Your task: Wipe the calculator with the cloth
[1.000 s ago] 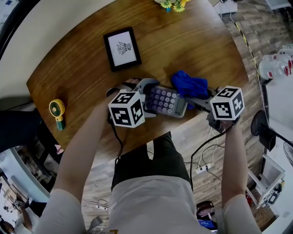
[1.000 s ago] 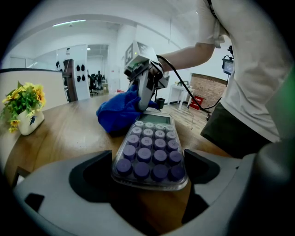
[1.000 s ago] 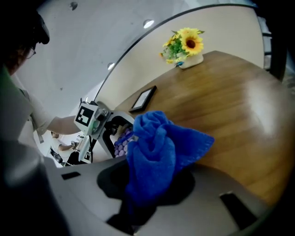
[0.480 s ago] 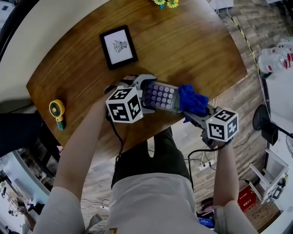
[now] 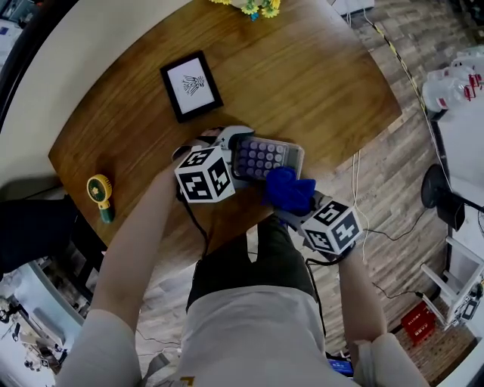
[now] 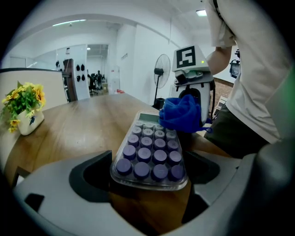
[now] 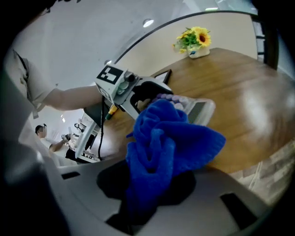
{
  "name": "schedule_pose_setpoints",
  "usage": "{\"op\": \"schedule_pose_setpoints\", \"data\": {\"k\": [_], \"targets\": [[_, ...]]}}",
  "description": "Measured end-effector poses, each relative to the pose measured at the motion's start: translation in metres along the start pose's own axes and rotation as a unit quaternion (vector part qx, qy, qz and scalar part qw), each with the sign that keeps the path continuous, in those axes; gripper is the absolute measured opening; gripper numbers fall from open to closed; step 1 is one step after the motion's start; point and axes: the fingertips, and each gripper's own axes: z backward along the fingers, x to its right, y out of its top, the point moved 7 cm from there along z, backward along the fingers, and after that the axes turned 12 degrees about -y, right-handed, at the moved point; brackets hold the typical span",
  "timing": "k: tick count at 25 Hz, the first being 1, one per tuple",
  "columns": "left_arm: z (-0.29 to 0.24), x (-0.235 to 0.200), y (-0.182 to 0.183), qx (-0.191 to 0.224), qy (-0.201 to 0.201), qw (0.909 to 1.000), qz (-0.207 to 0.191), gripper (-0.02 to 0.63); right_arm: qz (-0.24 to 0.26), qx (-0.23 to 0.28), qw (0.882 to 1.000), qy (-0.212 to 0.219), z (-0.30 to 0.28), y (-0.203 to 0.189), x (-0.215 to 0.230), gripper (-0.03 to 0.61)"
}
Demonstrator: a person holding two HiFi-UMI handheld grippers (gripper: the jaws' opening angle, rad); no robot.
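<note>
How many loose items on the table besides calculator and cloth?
3: the frame at the far left, the fan by the left edge, the flowers at the far edge. Others may be hidden.

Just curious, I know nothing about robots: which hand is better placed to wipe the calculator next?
The right gripper: it grips the blue cloth, right at the calculator. The left gripper is occupied holding the calculator.
</note>
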Motion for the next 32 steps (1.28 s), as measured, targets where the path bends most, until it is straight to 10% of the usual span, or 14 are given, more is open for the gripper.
{"op": "schedule_pose_setpoints", "data": {"k": [11,16,20,32], "targets": [[0.0,0.001,0.001,0.004,0.001,1.0,-0.002,0.474,0.055,0.052,0.997,0.002,-0.006,0.045,-0.031,0.118],[0.001,0.001,-0.001,0.005,0.002,1.0,-0.002,0.474,0.125,0.108,0.983,-0.078,0.015,0.09,-0.026,0.12],[0.001,0.0,0.001,0.007,0.002,1.0,-0.003,0.474,0.207,0.064,0.968,-0.127,-0.016,0.117,-0.02,0.126],[0.002,0.001,0.0,0.009,0.002,0.9999,-0.006,0.474,0.259,-0.034,0.962,-0.08,-0.022,0.085,-0.015,0.117]]}}
